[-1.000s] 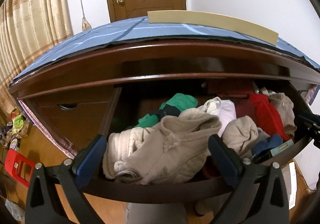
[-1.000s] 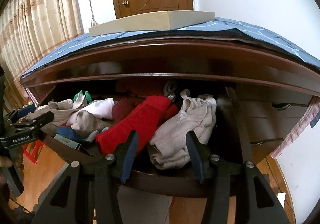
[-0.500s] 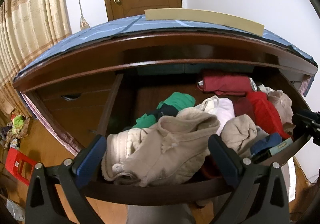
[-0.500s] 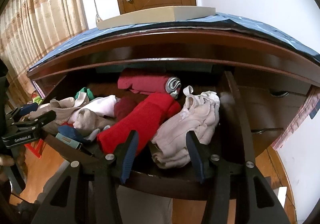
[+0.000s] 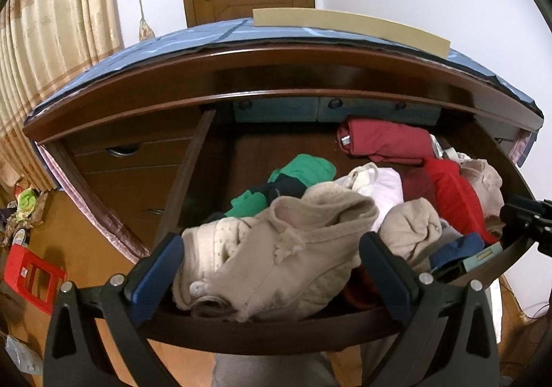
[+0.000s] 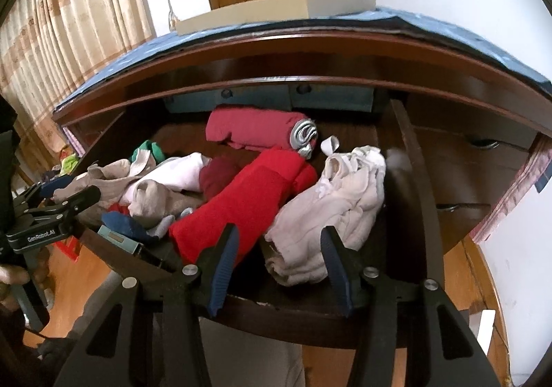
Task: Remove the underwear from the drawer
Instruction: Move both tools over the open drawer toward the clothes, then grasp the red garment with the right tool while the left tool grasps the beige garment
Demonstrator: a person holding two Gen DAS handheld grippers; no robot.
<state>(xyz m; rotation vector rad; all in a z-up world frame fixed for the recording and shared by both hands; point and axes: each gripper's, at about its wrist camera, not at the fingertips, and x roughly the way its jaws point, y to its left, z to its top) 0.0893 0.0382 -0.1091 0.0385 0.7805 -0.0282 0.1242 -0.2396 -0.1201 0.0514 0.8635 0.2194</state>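
Both my pairs of jaws stand apart and hold nothing: the left gripper [image 5: 270, 269] gapes wide over the near rim of the open drawer [image 5: 276, 335], and the right gripper [image 6: 277, 266] is parted more narrowly over that same rim, further toward the drawer's right wall. Underwear lies heaped along the front of the drawer. A beige knit pair [image 5: 286, 256] bulges just behind the rim, framed between my left fingers, and a pale pink folded pair [image 6: 331, 200] sits against the right wall, framed between my right ones. A bright red garment [image 6: 248, 204] lies beside the pink one, toward the drawer's middle, and a dark red roll [image 6: 255, 131] rests near the back. All of it looks light, soft and limp, so I judge a pinch on a thick raised fold near the rim will hold best; a thin edge could slip or drag neighbours along.
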